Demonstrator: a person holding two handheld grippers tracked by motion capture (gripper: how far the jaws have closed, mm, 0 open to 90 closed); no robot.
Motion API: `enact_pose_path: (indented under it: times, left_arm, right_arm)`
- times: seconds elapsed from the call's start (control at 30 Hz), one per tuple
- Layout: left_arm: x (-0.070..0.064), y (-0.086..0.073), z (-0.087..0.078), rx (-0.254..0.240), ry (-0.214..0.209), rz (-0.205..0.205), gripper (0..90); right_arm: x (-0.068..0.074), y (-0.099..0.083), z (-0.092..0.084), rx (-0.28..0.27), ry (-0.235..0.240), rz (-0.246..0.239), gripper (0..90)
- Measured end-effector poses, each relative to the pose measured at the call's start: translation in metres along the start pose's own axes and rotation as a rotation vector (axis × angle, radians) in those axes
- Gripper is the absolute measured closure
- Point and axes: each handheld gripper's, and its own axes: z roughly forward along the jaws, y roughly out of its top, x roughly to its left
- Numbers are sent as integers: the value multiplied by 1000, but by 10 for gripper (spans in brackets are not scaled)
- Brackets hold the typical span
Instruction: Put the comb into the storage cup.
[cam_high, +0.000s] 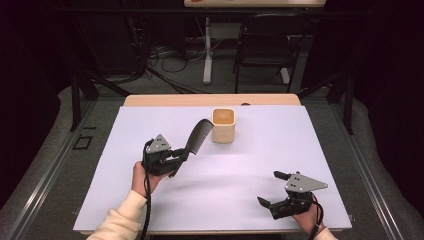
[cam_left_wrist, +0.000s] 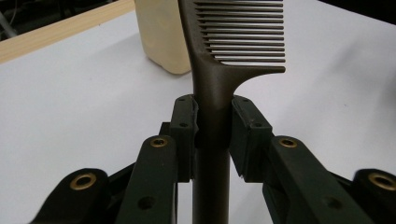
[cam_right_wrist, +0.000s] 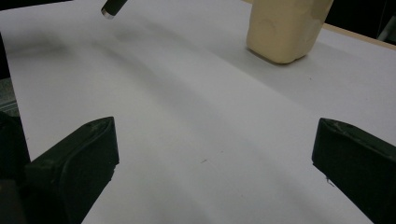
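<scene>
1. The white worktop (cam_high: 220, 190) carries a beige square cup (cam_high: 223, 125) toward its far middle, standing upright with its mouth open.
2. The left claw (cam_high: 179, 158) is clenched on the handle of a dark comb (cam_high: 198, 136), lifted off the worktop; the comb's long axis slants up toward the cup, its toothed end just beside the rim (still outside the mouth).
3. The right claw (cam_high: 272, 189) rests released and empty at the near right, well apart from the cup, so the left one is nearer.

Black two-jaw left gripper (cam_high: 176, 161) and right gripper (cam_high: 270, 190), grey triangular plates, brass screws, black cables; cream sleeve (cam_high: 120, 220) at 7 o'clock.
</scene>
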Motion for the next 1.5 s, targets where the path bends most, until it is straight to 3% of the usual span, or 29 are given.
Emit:
enact_pose_path:
  times: [0.17, 0.47, 0.77, 0.87, 1.23, 1.5]
  left_arm:
    - [-3, 8, 3, -24, -6, 14, 727]
    - [-1, 11, 12, -32, -7, -4, 727]
    - [2, 20, 9, -46, 21, 3, 728]
    - [4, 21, 9, -65, 22, -20, 727]
    - [9, 23, 10, -87, 31, -26, 728]
    - [10, 39, 15, -93, 37, -14, 728]
  right_arm:
    - [0, 0, 1, -2, 5, 0, 0]
    - [-1, 0, 1, -3, 7, -1, 0]
    - [-1, 1, 3, -4, 15, -5, 0]
    - [-1, 1, 4, -2, 16, -5, 0]
    - [-1, 1, 4, 1, 9, -6, 0]
    - [-1, 1, 2, 1, 4, -3, 0]
